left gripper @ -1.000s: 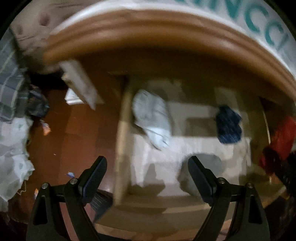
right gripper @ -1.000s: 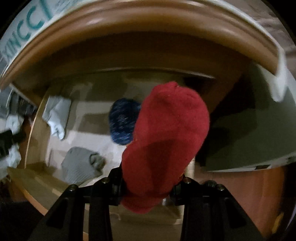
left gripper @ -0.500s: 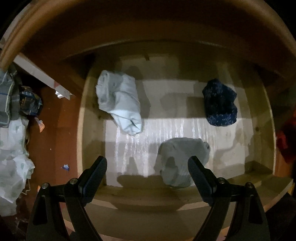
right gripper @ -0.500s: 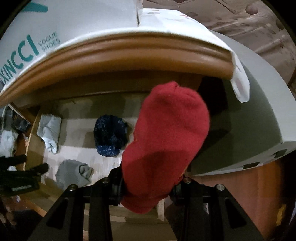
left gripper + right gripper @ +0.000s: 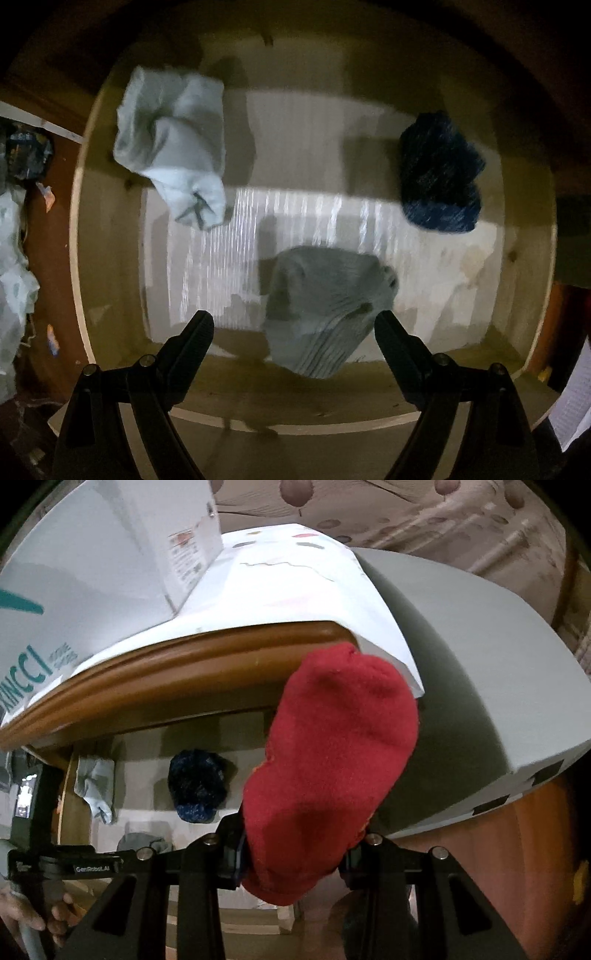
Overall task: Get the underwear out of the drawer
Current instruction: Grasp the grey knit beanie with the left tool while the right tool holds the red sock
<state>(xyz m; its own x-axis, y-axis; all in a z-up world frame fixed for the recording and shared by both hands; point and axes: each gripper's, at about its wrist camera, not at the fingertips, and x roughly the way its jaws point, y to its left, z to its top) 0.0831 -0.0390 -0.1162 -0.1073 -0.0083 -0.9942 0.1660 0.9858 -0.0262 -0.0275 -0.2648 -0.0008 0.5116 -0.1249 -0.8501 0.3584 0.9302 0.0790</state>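
A white box (image 5: pixel 85 579) on the worktop (image 5: pixel 177 672) reads "XINCCI"; its smaller print is blurred. The drawer (image 5: pixel 107 229) holds three bundles: pale blue (image 5: pixel 173 144), navy (image 5: pixel 439 173) and grey (image 5: pixel 325 310). The left tongs (image 5: pixel 293 328) gape wide above the grey one, gripping nothing. The right tongs (image 5: pixel 291 853) clamp a red bundle (image 5: pixel 332 760) beside the drawer, hiding their tips.

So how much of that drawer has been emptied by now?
One piece is out: the right gripper is shut on a red garment, held clear of the drawer. The left gripper hangs open over the grey bundle. That, the pale blue bundle and the dark blue one remain inside.
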